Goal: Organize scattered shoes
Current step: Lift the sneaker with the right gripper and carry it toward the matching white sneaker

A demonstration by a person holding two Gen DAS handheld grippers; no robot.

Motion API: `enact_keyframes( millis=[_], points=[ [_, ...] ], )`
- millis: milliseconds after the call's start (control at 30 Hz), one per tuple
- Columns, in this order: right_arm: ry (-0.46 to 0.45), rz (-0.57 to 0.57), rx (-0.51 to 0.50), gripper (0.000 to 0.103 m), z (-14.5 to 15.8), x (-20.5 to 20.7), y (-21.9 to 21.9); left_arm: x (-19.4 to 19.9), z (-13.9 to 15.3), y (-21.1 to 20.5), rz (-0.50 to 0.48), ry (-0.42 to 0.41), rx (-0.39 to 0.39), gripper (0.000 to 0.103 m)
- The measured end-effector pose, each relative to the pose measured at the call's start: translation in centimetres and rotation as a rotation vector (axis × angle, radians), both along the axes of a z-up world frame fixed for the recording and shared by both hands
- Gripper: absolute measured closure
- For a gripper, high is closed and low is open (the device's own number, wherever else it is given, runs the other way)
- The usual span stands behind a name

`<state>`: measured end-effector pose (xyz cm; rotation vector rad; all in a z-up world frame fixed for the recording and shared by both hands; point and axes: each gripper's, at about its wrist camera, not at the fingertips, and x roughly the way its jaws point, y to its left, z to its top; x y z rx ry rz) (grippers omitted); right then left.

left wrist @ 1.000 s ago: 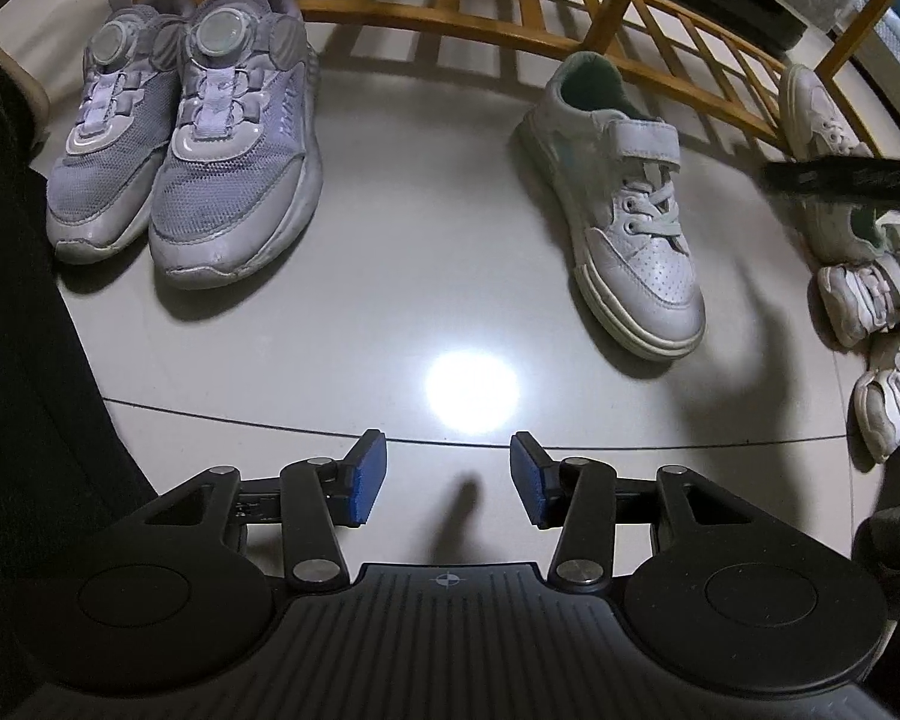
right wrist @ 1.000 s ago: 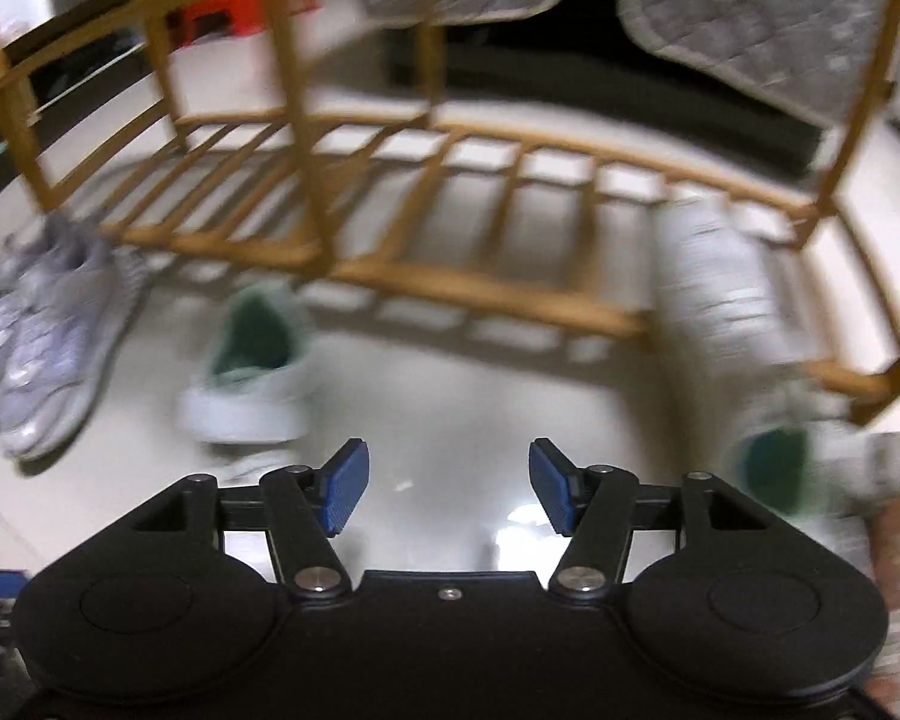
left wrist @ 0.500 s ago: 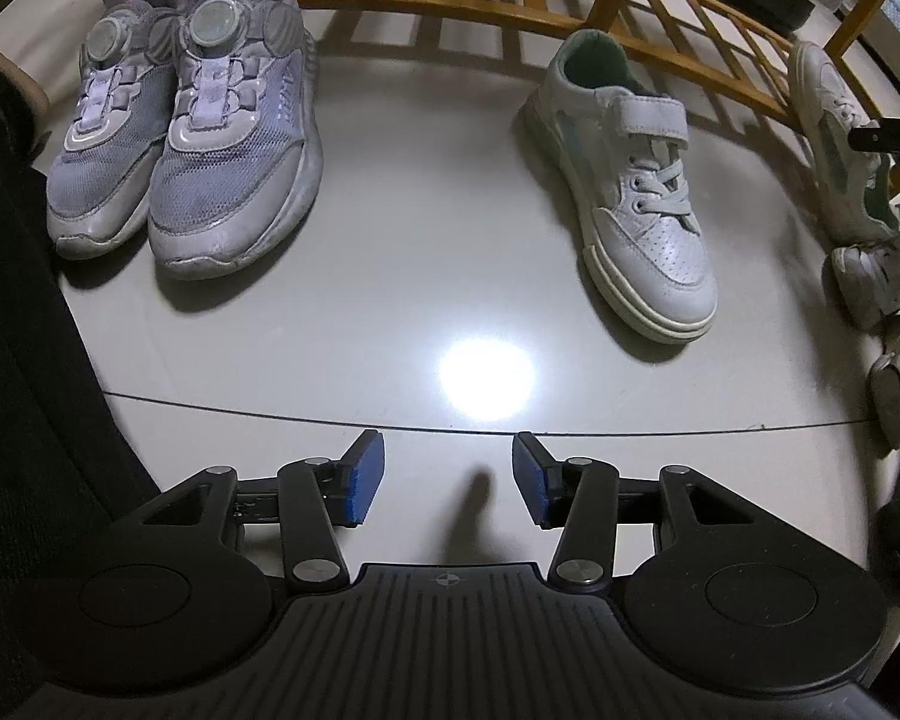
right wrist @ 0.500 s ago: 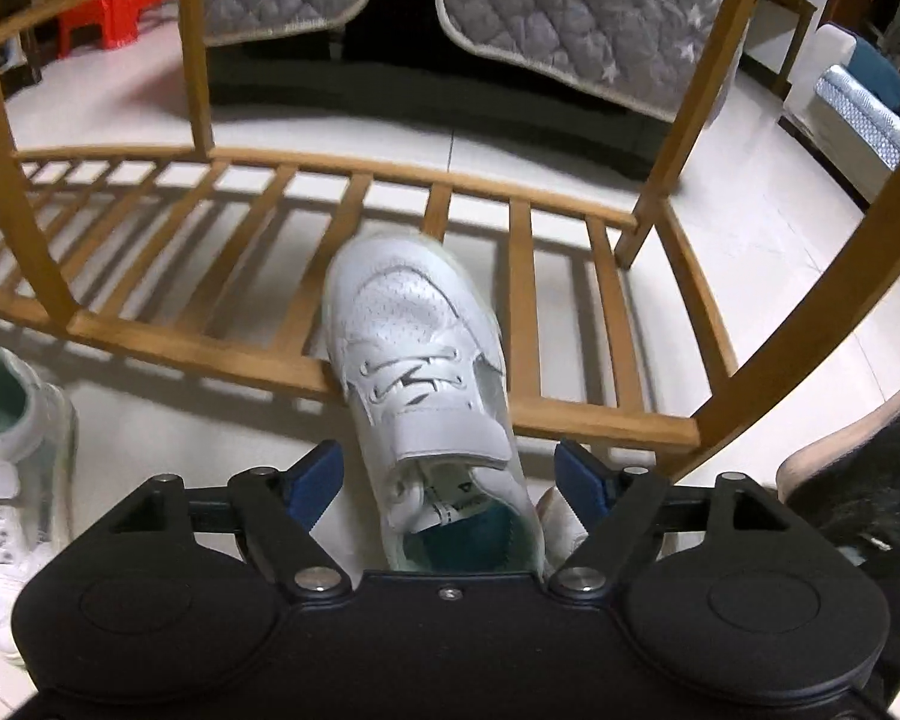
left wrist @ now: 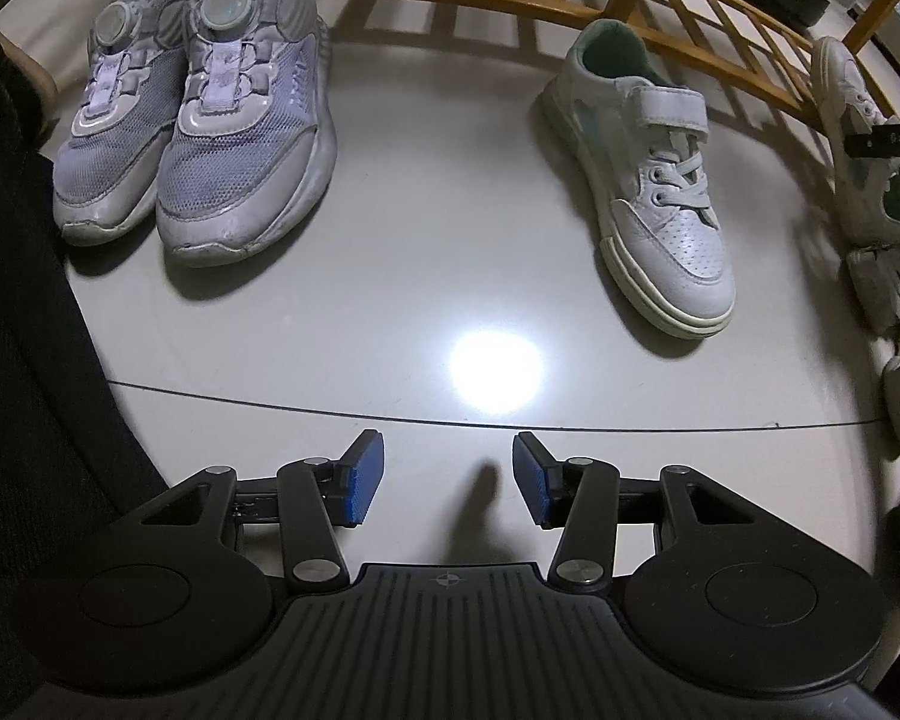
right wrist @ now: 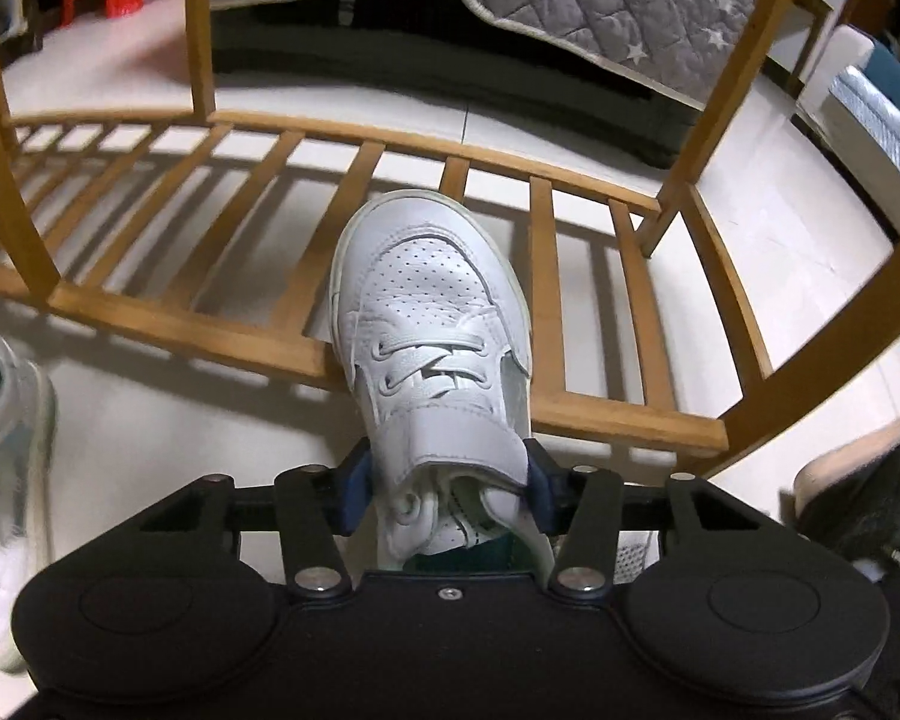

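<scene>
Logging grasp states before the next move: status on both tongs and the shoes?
Right tongs just closed on white strap sneaker, toe on wooden slatted rack. Left tongs open, empty. Matching sneaker waits on floor. Nothing blocking.

in the left wrist view, the glossy floor [left wrist: 426, 228] lies bare from 6 to 12 o'clock, a lane between the grey sneaker pair [left wrist: 204, 120] at 10 o'clock and the white strap shoe [left wrist: 648, 192] at 2 o'clock. the wooden slatted rack [left wrist: 570, 6] bars 12 o'clock, and small shoes [left wrist: 894, 288] crowd 3 o'clock.
</scene>
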<state>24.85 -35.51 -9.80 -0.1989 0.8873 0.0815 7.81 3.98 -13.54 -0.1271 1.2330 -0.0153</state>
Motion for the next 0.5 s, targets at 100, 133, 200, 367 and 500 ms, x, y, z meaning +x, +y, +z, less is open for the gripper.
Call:
enact_keyframes(
  millis=[100, 133, 200, 367, 500],
  points=[
    [-0.019, 0.016, 0.078, 0.052, 1.5, -1.1, -0.1, -0.1, 0.3, -0.1, 0.000, -0.007, 0.004, 0.054],
    [-0.022, 0.025, 0.096, 0.052, 1.9, -1.5, -0.1, -0.1, 0.5, 0.0, 0.003, -0.012, 0.001, 0.054],
    [-0.033, 0.071, 0.130, 0.052, 3.1, -2.9, 0.3, -0.1, 0.8, 0.0, 0.005, -0.018, -0.001, 0.054],
    [0.026, 0.183, 0.186, 0.052, 4.2, -7.2, 2.3, -0.3, 1.7, -0.1, 0.006, -0.041, -0.004, 0.054],
    [0.124, 0.265, 0.189, 0.052, 3.6, -11.7, 4.7, -0.7, 2.4, -0.6, -0.008, -0.063, -0.009, 0.053]
  ],
)
